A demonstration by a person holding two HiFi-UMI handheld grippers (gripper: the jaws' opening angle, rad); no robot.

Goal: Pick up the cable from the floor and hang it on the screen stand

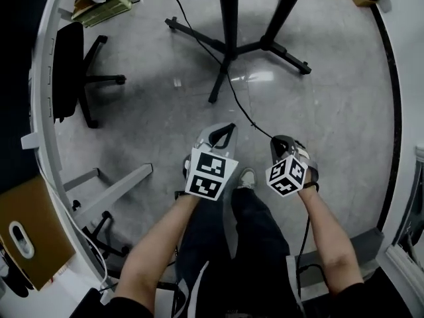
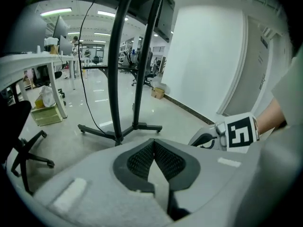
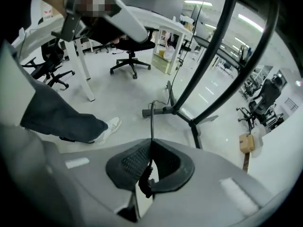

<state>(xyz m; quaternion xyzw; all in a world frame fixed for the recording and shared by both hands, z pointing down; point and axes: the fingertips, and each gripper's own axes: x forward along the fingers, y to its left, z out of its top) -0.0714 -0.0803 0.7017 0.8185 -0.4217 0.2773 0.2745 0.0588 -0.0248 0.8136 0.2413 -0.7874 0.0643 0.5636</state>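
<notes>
While the right gripper point(image 3: 150, 145) stood closed on the thin black cable point(image 3: 151, 122), pinching it between the ribbed pads just above a thicker dark lump that may have been a plug or strain relief, the left gripper point(image 2: 154, 144) was held beside it with its pads pressed together and nothing between them. From the pinch the cable ran forward, low over the grey floor point(image 1: 159, 124), to the foot of the screen stand point(image 1: 228, 38) and on up out of the top of the head view; a second length appeared to drop beside the person's right forearm. It looked light, limp and smooth-skinned, so it would probably sag wherever it was unsupported and could slide through the pads under a pull; the thickened part offered the surest hold, with the idle left gripper free to gather slack further along before it was draped over a bar of the stand. The right gripper view alone showed the lump and the exact pinch, plus a white shoe point(image 3: 108, 126) close by. Only the head view gave the cable's whole course and the black office chair point(image 1: 69, 71) off to the left. The left gripper view showed the stand's dark uprights rising towards the screen above and a white desk point(image 2: 33, 60) at the far left.
</notes>
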